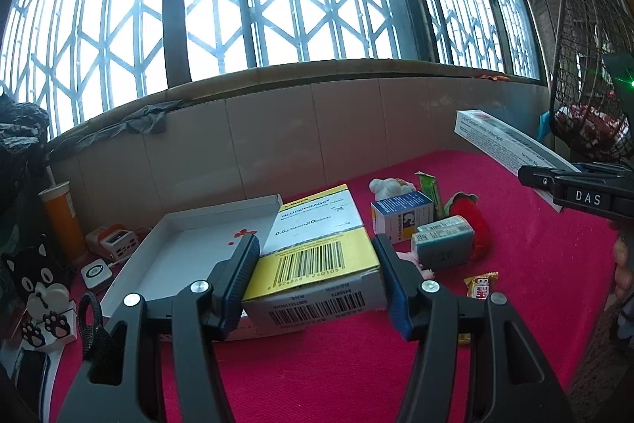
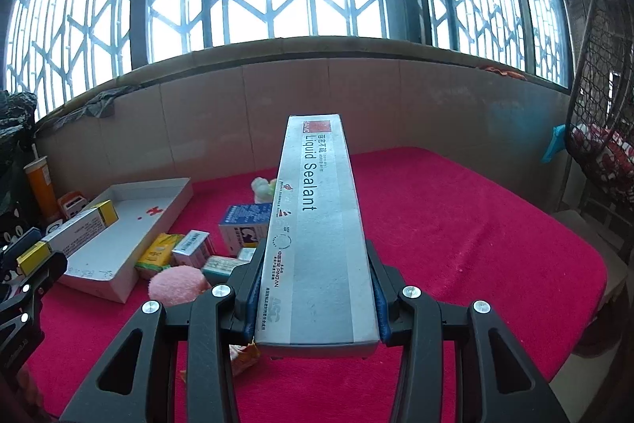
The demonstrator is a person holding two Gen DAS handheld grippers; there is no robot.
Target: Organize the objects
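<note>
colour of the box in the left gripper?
Yellow and white box, barcodes on its near end; clearest in the left wrist view.

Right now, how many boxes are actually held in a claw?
2. The yellow-and-white Glucophage box is clamped in the left claw beside the open white tray. The long Liquid Sealant box is clamped in the right claw, raised above the red cloth.

My left tongs (image 1: 317,276) are matte black plastic, with forked arms, blue ribbed pads (image 1: 237,282) and four silver screw heads; a black strap loop (image 1: 92,324) hangs at their left side. My right tongs (image 2: 317,288) match them, and their body carries a white "DAS" label (image 1: 588,199). A sliver of bare skin (image 1: 624,266) shows behind.
</note>
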